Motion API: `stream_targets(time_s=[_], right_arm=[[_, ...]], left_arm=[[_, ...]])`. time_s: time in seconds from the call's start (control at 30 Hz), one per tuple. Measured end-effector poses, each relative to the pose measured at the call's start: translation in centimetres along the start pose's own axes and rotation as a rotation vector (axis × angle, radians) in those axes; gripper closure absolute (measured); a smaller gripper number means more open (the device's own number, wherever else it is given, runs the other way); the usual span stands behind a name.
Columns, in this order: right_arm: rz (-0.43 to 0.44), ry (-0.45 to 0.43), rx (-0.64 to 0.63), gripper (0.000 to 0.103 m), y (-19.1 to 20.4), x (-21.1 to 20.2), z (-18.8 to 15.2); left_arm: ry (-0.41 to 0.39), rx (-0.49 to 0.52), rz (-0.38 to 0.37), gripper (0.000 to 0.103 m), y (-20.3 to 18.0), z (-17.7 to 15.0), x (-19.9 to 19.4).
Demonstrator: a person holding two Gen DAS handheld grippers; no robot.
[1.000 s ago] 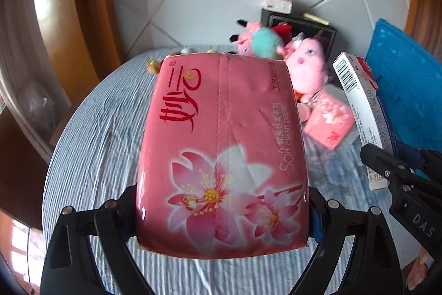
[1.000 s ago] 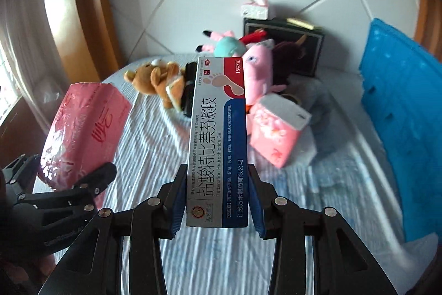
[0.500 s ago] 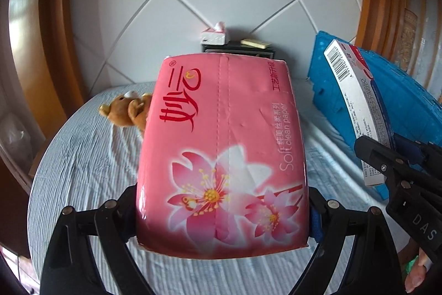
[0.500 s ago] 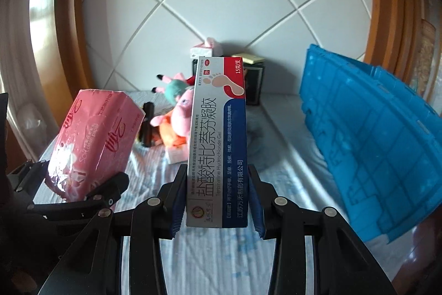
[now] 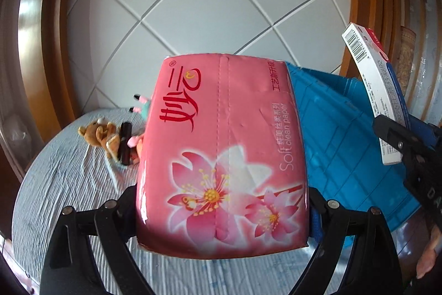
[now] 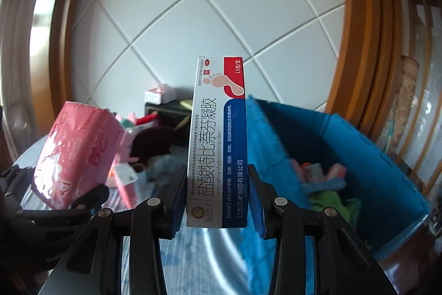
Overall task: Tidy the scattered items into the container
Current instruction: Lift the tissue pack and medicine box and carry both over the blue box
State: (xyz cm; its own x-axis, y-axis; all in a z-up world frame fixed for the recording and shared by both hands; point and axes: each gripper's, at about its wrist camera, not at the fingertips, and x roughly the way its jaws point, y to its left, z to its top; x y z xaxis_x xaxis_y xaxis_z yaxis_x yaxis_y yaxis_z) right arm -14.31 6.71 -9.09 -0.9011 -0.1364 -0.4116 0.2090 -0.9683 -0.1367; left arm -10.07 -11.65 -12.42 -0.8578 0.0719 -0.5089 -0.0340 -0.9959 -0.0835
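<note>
My left gripper (image 5: 222,212) is shut on a pink tissue pack (image 5: 223,151) with flower print, held above the bed. It also shows in the right wrist view (image 6: 80,154) at the left. My right gripper (image 6: 216,201) is shut on a white, red and blue medicine box (image 6: 218,143), held upright. The box shows at the right of the left wrist view (image 5: 373,101). The blue container (image 6: 359,145) stands just right of the box, open, with soft items inside. In the left wrist view the container (image 5: 345,145) is behind the tissue pack.
A brown teddy bear (image 5: 99,137) and a dark cylinder (image 5: 125,143) lie on the striped bedspread (image 5: 69,184). Plush toys (image 6: 149,140), a small pink pack (image 6: 124,179), a black box (image 6: 168,112) and a tissue box (image 6: 160,93) sit by the tiled wall.
Both grippers have swung right with their loads. The blue container has come nearer and its inside now shows in the right wrist view. The plush toys have shifted left.
</note>
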Motion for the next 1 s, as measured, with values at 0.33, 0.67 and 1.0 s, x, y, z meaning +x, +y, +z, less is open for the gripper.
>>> stream_targets(time_s=[0.33, 0.67, 1.0], right_arm=[[-0.225, -0.119, 0.073, 0.064, -11.6, -1.8, 3.6], [-0.325, -0.057, 0.057, 0.064, -26.0, 3.2, 6.6], [-0.191, 0.166, 0.067, 0.064, -36.8, 19.2, 5.1]], left_arm=[[-0.133, 0.095, -0.172, 0.012, -12.2, 8.4, 1.1], [0.064, 0.139, -0.196, 0.012, -28.0, 14.3, 9.8], [0.376, 0.118, -0.099, 0.012, -38.8, 13.5, 26.4]])
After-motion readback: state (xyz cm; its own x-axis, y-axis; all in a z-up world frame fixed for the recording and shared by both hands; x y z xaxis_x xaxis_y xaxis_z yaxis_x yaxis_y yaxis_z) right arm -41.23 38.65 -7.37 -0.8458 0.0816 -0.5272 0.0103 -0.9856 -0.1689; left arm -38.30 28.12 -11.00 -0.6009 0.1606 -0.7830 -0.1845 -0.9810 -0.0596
